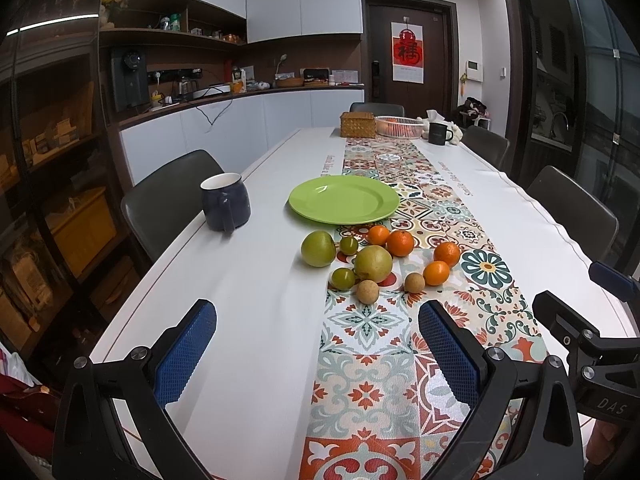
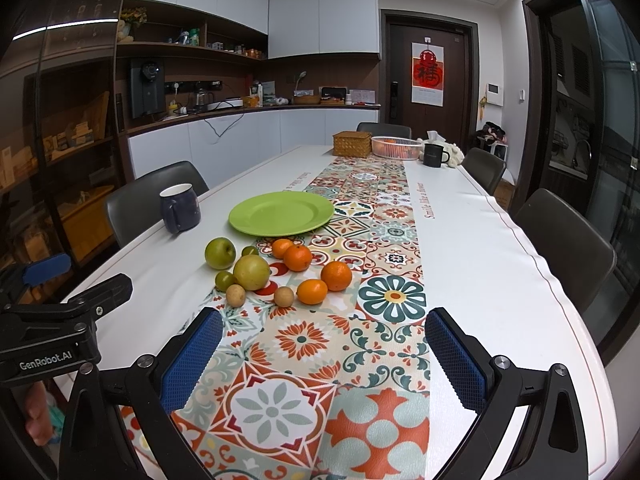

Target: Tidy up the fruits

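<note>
Lower frame: left tool [image 1: 316,344] and right tool [image 2: 324,350] both spread wide, empty, hovering over the desk [image 2: 480,264]. "GenRobot.AI" readable on the left tool's body, lower left of the right view. Mid-frame: fruits [image 2: 280,272] clustered on the patterned runner [image 2: 304,360] marked "Smile like a flower". Beyond: green plate [image 2: 280,214], bare. Top centre: white basket [image 2: 396,147] holding something orange.

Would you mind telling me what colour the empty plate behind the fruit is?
The plate is plain bright green, shown best in the right wrist view.
</note>
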The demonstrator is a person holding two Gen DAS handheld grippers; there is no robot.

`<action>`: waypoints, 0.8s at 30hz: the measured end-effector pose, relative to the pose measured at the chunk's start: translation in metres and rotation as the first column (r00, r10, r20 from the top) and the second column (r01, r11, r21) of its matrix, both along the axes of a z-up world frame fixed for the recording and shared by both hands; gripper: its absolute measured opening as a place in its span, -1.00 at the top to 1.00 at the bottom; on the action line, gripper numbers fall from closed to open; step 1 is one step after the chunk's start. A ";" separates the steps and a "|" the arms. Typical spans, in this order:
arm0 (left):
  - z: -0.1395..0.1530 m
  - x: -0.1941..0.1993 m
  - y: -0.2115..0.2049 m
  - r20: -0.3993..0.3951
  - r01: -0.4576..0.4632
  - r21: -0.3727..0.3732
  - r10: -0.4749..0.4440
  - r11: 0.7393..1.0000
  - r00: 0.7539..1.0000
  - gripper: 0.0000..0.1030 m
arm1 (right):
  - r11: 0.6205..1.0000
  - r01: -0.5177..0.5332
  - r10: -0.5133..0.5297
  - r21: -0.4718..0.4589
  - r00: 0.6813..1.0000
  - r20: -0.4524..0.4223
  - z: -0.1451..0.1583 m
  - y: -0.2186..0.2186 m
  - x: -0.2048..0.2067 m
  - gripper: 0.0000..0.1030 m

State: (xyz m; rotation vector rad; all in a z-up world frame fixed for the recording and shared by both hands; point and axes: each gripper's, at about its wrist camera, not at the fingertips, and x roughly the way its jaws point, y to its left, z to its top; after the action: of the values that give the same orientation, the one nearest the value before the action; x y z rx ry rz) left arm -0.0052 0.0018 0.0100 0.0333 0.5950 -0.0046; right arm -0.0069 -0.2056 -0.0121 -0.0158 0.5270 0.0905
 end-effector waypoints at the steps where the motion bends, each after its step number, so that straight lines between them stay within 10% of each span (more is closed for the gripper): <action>1: 0.001 0.000 -0.001 -0.001 0.001 0.001 -0.001 1.000 1.000 -1.00 | 1.000 0.000 0.000 0.000 1.000 -0.001 0.000 0.000 0.000 -0.99; 24: -0.036 0.058 -0.021 -0.110 0.039 0.055 -0.032 0.998 0.993 -0.98 | 0.998 -0.055 0.054 -0.009 0.991 -0.122 -0.030 -0.001 0.054 -0.84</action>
State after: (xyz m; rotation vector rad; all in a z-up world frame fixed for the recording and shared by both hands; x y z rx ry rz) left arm 0.0530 -0.0193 -0.0258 0.0995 0.7034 -0.0242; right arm 0.0473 -0.2070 -0.0419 -0.0365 0.6496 0.1423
